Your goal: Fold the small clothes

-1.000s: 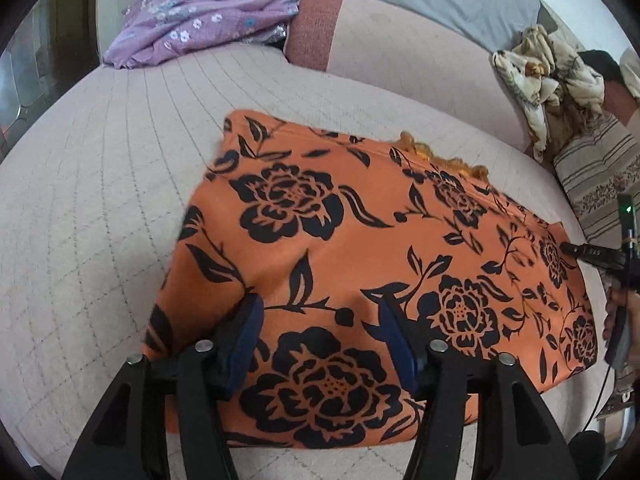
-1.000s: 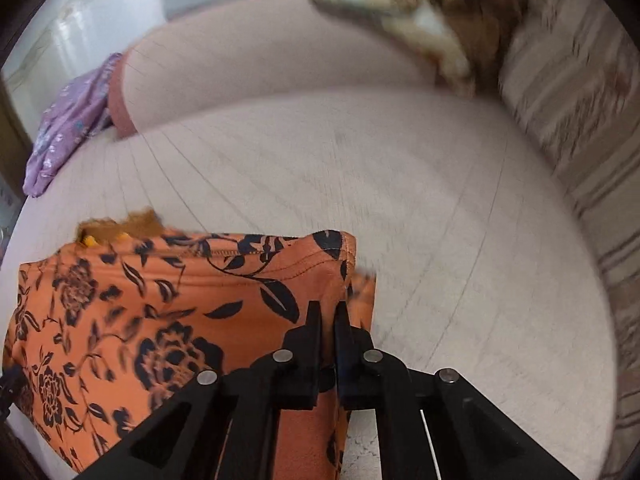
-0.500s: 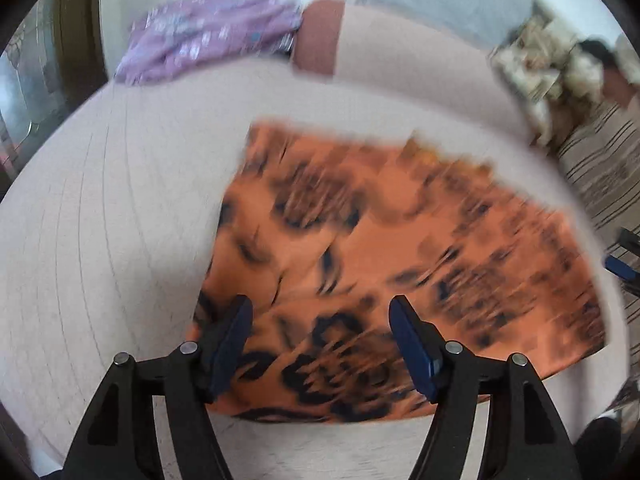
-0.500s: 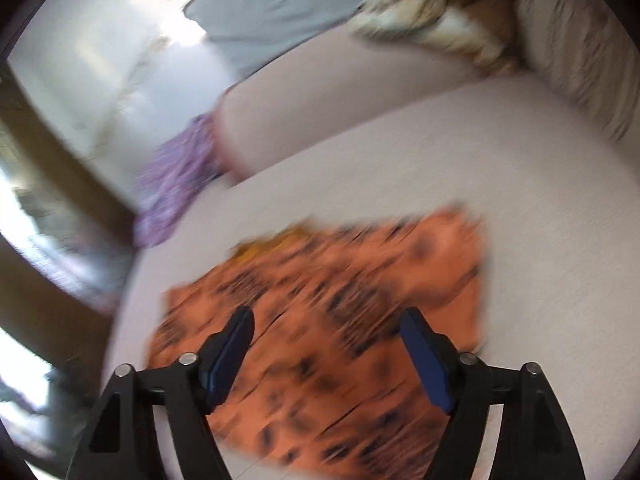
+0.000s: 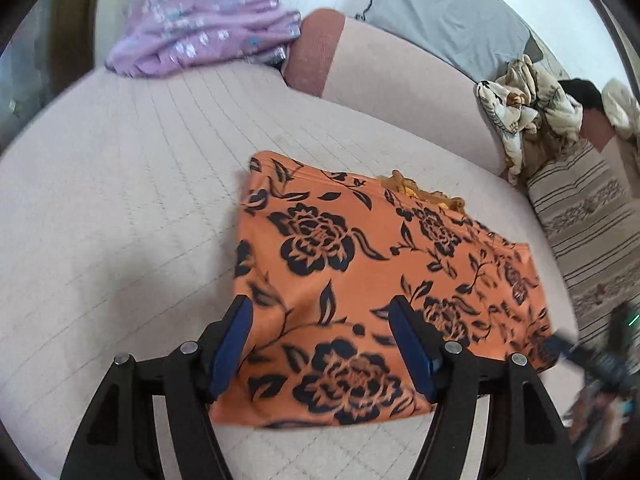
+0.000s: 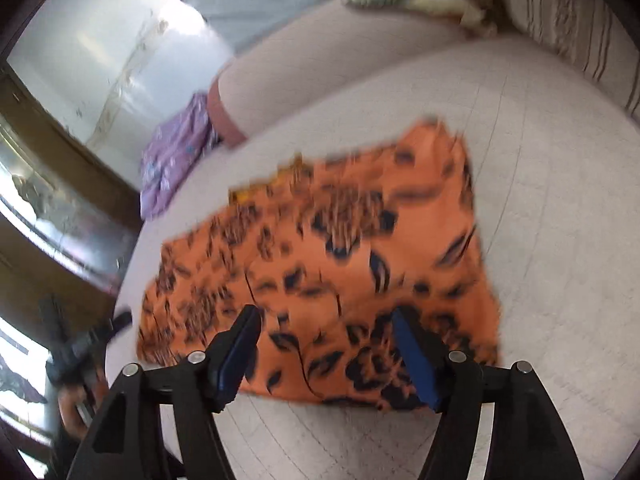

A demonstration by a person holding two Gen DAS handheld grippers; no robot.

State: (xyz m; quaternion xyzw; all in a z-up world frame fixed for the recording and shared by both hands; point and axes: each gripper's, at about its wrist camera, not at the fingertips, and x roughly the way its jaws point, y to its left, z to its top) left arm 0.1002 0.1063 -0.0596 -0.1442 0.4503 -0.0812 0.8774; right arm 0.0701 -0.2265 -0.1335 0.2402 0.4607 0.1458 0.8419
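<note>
The orange cloth [image 5: 360,280] lies flat on the sofa seat [image 5: 120,200], already folded into a rough rectangle, a yellow fringe [image 5: 424,194] peeking out at its far edge. Left tongs [image 5: 320,340] hover over its near left corner, spread wide, nothing in them. Right tongs [image 6: 326,350] hang over the near right side, jaws just easing in from a wider spread yet empty, cloth below them untouched. It looks like a pause between folds; next, each pair needs to dip and pinch an edge for another fold.
</note>
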